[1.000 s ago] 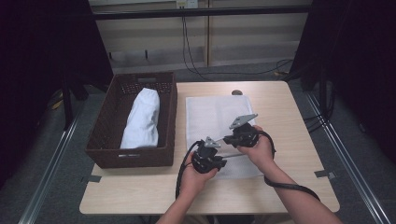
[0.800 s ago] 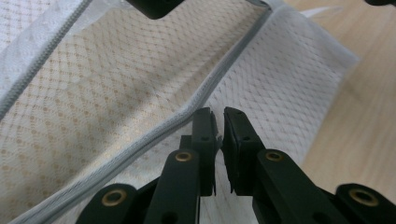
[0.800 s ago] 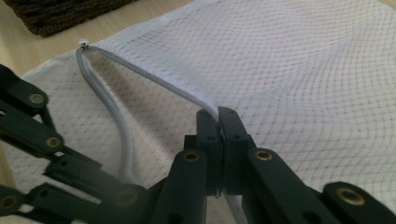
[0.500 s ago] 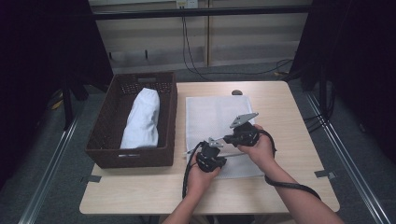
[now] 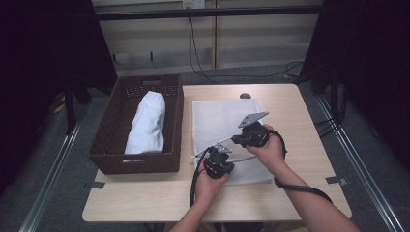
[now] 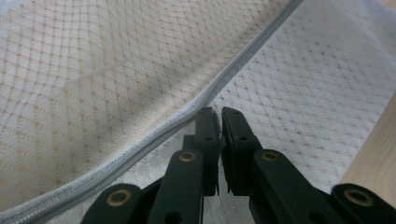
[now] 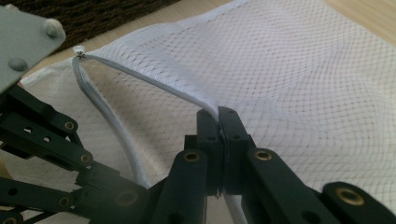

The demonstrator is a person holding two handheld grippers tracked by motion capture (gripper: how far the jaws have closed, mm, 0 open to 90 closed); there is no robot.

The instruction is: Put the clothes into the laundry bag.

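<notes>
A white mesh bag (image 5: 222, 130) lies flat on a wooden table (image 5: 300, 145), just right of a dark woven basket (image 5: 111, 135) holding a folded white cloth (image 5: 147, 123). At the bag's near edge, the right gripper (image 7: 218, 114) is clamped on one zipper edge (image 7: 140, 77), lifting it. The left gripper (image 6: 219, 114), just left and nearer, has its jaws nearly together beside the other zipper edge (image 6: 154, 133); whether they pinch it cannot be told.

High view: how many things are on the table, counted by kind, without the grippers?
Brown basket: 1
White rolled towel, in the basket: 1
White mesh bag: 1
Small dark round thing at the far edge: 1
Total: 4
</notes>
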